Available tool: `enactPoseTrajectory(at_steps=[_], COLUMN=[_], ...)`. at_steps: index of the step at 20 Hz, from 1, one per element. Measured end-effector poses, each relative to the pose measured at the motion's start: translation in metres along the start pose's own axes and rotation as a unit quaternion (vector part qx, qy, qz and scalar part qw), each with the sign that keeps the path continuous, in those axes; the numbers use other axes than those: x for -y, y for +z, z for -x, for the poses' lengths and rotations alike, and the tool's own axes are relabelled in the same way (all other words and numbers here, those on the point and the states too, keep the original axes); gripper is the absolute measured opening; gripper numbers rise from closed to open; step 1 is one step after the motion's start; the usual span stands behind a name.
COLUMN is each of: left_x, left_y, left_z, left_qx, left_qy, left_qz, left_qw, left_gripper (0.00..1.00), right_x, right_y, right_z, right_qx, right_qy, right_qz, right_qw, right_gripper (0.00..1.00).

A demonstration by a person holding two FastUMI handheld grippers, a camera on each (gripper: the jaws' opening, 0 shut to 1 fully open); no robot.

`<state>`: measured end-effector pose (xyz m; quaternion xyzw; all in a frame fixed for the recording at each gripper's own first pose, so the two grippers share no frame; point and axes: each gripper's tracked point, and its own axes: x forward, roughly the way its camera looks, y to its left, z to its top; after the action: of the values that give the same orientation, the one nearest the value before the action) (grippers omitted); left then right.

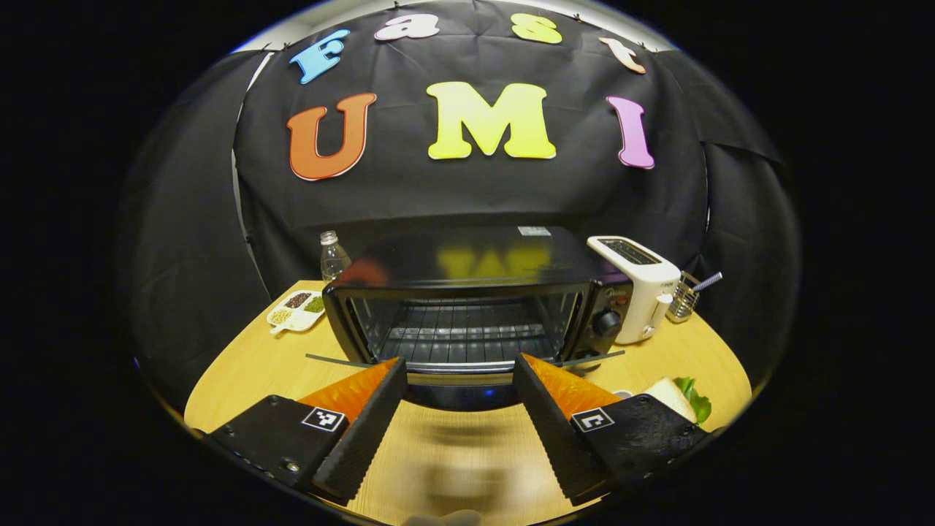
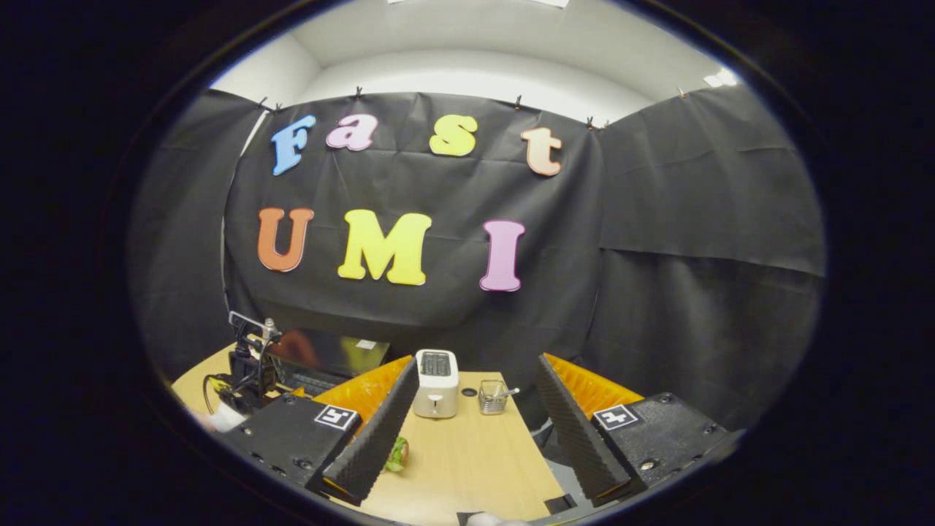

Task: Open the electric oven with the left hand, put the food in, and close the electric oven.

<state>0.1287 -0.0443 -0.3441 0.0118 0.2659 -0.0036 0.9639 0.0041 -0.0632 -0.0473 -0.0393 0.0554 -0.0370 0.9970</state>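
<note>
The black electric oven [image 1: 467, 292] stands on the wooden table [image 1: 248, 365] straight ahead in the left gripper view. Its door is down, and the wire rack [image 1: 460, 332] inside shows. The door's front edge [image 1: 456, 394] lies blurred between my left gripper's [image 1: 460, 365] fingers, which stand wide open and do not press on it. The food, a sandwich with lettuce [image 1: 683, 398], lies on the table to the right of the oven. In the right gripper view my right gripper [image 2: 475, 431] is open and empty above the table, with the food [image 2: 398, 454] peeking out beside its left finger.
A white toaster [image 1: 635, 288] stands right of the oven, with a wire utensil holder [image 1: 687, 296] behind it. To the oven's left are a plastic bottle [image 1: 334, 256] and a divided dish of grains [image 1: 296, 310]. The right gripper view shows the toaster [image 2: 436, 383] and holder [image 2: 494, 398].
</note>
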Motion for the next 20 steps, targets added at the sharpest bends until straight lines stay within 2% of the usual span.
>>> enactPoseTrajectory(at_steps=[12,20], left_x=[0.008,0.010], left_y=[-0.090,-0.144], left_z=[0.022,0.012], left_qx=[-0.075,-0.142], left_qy=[-0.022,-0.022], left_qz=[0.001,-0.001], left_qw=[0.997,0.990], left_gripper=[0.96,0.94], right_x=[-0.006,-0.001], right_y=[-0.015,-0.029], right_z=[0.014,0.014], right_qx=[-0.010,-0.027], right_qy=[0.003,-0.002], right_qz=[0.004,0.010], right_qw=[1.000,1.000], right_gripper=[1.00,1.00])
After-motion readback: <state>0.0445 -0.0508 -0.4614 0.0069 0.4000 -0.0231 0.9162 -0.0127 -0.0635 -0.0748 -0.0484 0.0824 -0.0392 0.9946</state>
